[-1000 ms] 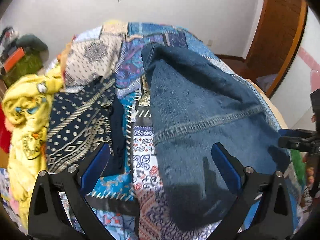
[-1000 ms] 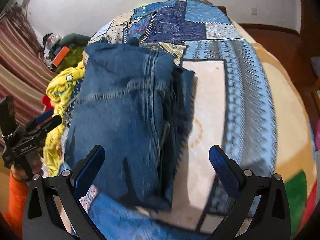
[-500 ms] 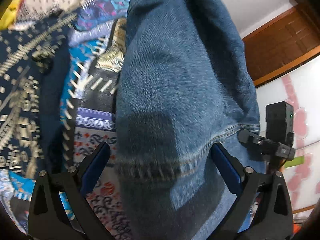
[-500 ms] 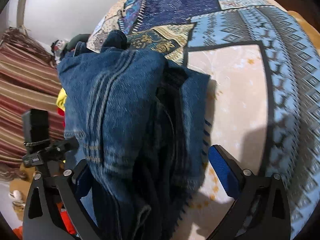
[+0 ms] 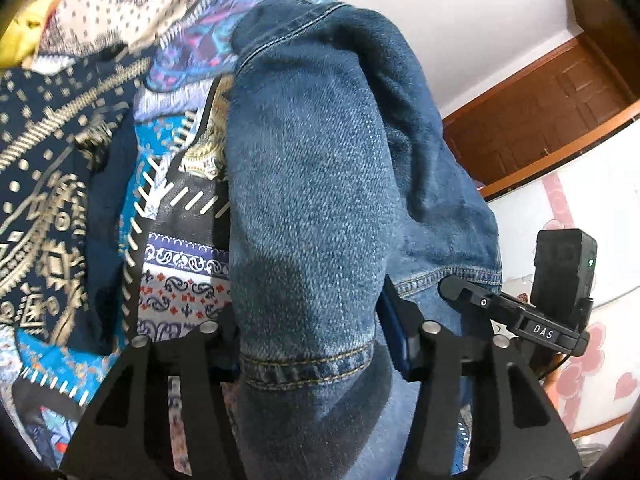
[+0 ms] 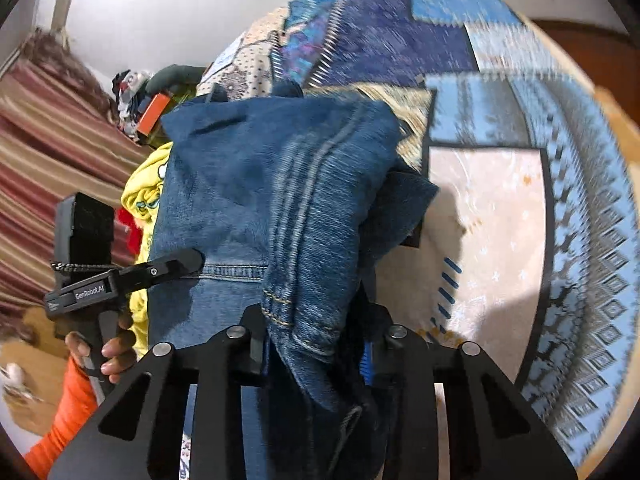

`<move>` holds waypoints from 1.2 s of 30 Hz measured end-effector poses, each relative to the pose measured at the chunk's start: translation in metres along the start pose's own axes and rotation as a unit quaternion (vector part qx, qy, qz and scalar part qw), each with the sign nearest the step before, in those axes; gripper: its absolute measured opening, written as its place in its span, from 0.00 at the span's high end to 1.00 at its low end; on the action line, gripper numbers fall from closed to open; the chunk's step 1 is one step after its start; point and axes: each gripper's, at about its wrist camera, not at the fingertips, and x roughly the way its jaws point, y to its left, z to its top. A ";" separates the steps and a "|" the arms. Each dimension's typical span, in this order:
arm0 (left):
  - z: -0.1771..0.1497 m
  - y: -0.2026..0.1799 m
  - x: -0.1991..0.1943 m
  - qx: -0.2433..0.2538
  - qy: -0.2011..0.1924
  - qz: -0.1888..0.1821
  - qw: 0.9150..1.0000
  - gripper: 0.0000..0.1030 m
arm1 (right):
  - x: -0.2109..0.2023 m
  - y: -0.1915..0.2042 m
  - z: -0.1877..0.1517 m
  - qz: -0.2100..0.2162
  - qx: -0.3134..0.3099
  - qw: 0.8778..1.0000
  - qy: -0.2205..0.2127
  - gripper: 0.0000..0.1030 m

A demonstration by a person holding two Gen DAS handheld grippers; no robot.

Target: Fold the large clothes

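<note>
Where the left wrist view looks down, left gripper (image 5: 308, 344) is clamped on a hemmed fold of the jeans (image 5: 312, 184), which hang over the patchwork bedspread (image 5: 180, 272) beside a navy print garment (image 5: 52, 168); risk: thick denim may slip from the pads and undo the fold. Right wrist view: right gripper (image 6: 316, 344) is closed on bunched layers at the jeans' other edge (image 6: 256, 184), so uneven pull btwn grippers could skew the fold. No containers visible in either view.

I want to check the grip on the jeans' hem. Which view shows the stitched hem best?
The left wrist view: the jeans hem crosses sharply between the left gripper fingers. The right wrist view shows it bunched and blurred in the right gripper.
</note>
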 end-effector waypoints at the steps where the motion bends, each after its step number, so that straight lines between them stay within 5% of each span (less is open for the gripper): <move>1: -0.001 -0.005 -0.010 0.010 -0.009 0.004 1.000 0.50 | -0.005 0.006 0.000 -0.001 -0.003 1.000 -0.004 0.73; 13: -0.001 -0.003 -0.165 0.053 -0.145 0.008 0.988 0.51 | -0.041 0.135 0.022 0.018 -0.088 0.993 -0.078 0.73; 21: -0.003 0.047 -0.233 0.043 -0.188 0.041 0.980 0.51 | 0.003 0.206 0.036 0.046 -0.134 0.987 -0.080 0.73; 29: 0.019 0.121 -0.217 0.000 -0.167 0.061 0.984 0.51 | 0.088 0.207 0.058 0.050 -0.104 0.992 -0.048 0.73; 36: 0.049 0.195 -0.144 -0.053 -0.114 0.078 0.989 0.50 | 0.166 0.173 0.070 0.025 -0.059 0.998 0.005 0.73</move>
